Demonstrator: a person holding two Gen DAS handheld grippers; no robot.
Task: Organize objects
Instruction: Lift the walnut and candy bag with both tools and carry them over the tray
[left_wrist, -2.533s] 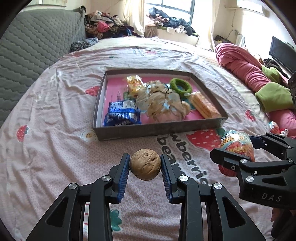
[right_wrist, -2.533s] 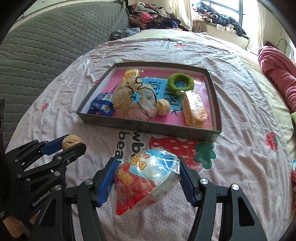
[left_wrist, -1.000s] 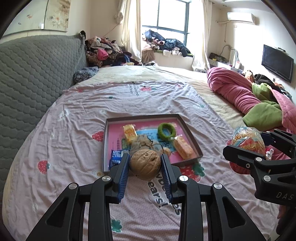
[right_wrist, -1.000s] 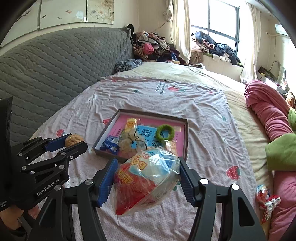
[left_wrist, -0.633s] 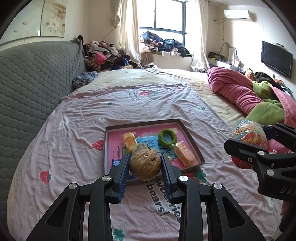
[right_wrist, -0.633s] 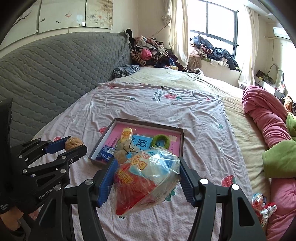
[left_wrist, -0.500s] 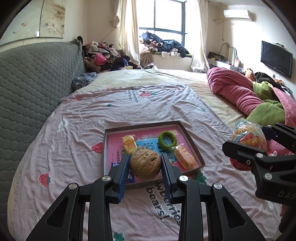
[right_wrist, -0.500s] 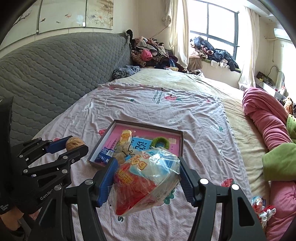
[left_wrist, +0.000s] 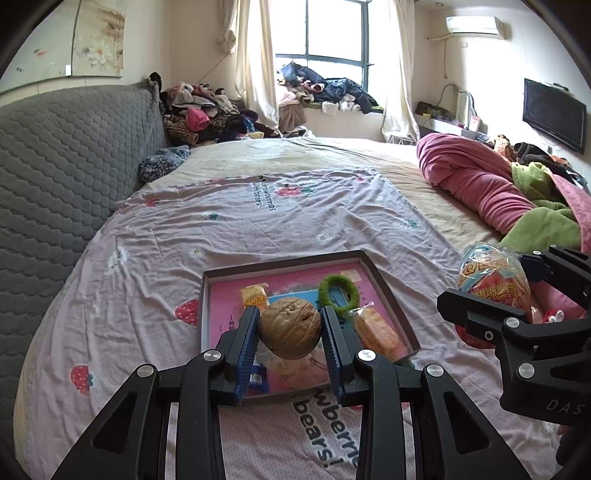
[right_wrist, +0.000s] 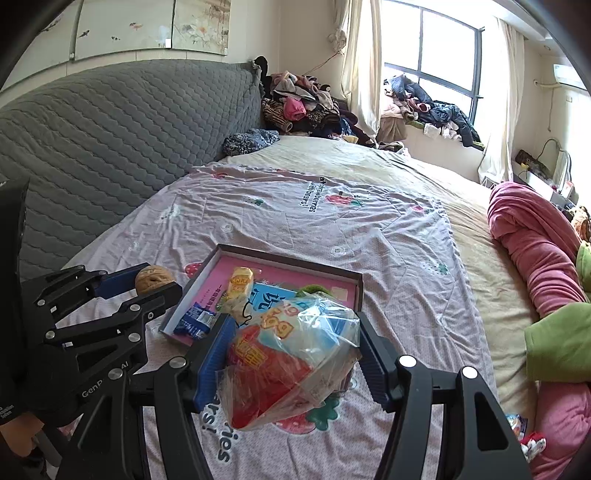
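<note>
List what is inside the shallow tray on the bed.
In the tray: a green ring, yellow snack packet, orange wrapped snack and blue packet. The held walnut and snack bag cover its middle.

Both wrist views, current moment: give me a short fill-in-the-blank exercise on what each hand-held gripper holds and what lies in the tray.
1. The left hand-held gripper is shut on a ____.
2. The right hand-held gripper is shut on a clear snack ____.
3. The fuzzy ring in the tray is ____ in colour.
4. The tray rests on a sheet printed with ____ and bears.

Missing words: walnut; bag; green; strawberries
</note>
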